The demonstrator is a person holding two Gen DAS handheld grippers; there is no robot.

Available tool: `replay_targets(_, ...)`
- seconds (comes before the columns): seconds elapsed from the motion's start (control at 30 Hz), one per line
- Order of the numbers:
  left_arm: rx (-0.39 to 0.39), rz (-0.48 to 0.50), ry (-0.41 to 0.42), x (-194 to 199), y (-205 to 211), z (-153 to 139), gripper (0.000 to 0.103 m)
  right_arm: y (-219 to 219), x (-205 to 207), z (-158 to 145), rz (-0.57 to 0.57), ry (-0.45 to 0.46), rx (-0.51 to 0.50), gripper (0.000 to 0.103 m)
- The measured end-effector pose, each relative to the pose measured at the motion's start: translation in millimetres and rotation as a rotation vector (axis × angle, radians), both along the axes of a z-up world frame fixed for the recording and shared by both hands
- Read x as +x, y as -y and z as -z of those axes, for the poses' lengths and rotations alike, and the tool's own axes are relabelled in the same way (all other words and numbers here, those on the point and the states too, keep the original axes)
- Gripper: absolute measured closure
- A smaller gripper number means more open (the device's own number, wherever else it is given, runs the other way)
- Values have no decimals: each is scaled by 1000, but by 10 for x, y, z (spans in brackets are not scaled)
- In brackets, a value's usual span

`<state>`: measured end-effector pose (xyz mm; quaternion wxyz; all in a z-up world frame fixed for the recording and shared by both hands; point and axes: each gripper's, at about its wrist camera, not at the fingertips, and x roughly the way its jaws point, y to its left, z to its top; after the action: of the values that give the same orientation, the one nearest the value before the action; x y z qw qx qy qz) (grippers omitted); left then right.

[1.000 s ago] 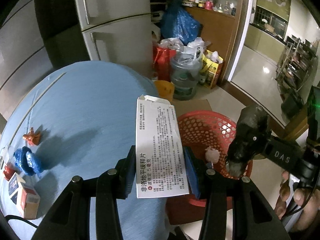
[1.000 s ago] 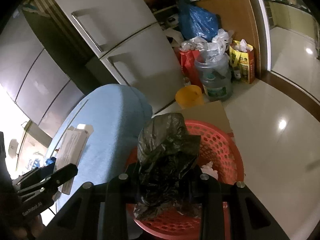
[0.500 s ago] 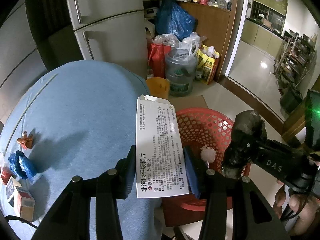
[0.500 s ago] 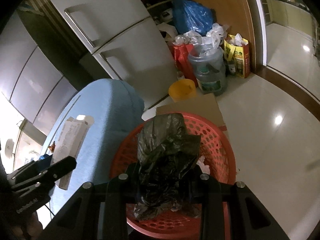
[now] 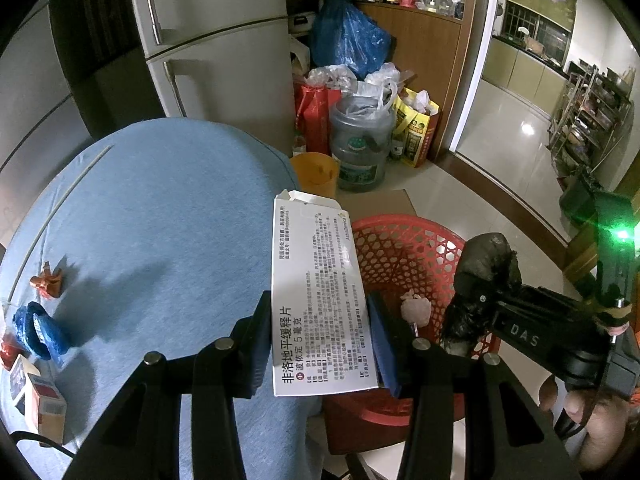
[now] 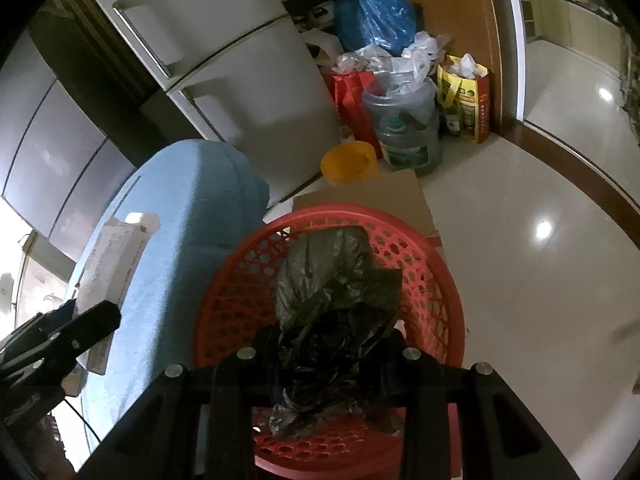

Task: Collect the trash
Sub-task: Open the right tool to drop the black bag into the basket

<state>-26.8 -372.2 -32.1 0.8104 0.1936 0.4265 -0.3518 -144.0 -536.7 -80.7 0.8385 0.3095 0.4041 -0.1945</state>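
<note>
My left gripper [image 5: 320, 336] is shut on a flat white medicine box [image 5: 316, 292] with printed text, held upright at the edge of the blue table [image 5: 160, 216], beside the red mesh basket [image 5: 404, 240]. My right gripper [image 6: 328, 344] is shut on a crumpled black plastic bag [image 6: 336, 296] and holds it over the red basket [image 6: 440, 280]. The bag [image 5: 484, 276] also shows in the left wrist view above the basket's right side. A pale wad of paper [image 5: 416, 308] lies in the basket.
On the table's left lie an orange scrap [image 5: 48, 280], a blue crumpled wrapper [image 5: 36, 332] and a small red-white carton [image 5: 40, 404]. Behind the basket stand a yellow bucket [image 6: 350, 160], a water jug [image 6: 408, 128], bags and a fridge [image 5: 216, 48].
Both grippers have moved further over the basket, still holding the box and the black bag. The right gripper now sits above the basket's middle.
</note>
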Motion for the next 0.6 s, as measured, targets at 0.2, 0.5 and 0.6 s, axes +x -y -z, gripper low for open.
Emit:
replay_targets(0.2, 3, 0, -5, 14, 30, 34, 56, -18, 2, -11, -8, 1, -11, 44)
replay_targets(0.5, 6, 8, -6, -8, 86, 52, 56, 3, -88, -102, 24, 32, -20, 44)
replay_targets(0.6, 7, 12, -9, -12, 120, 61, 56, 11, -127, -127, 32, 39, -21, 44)
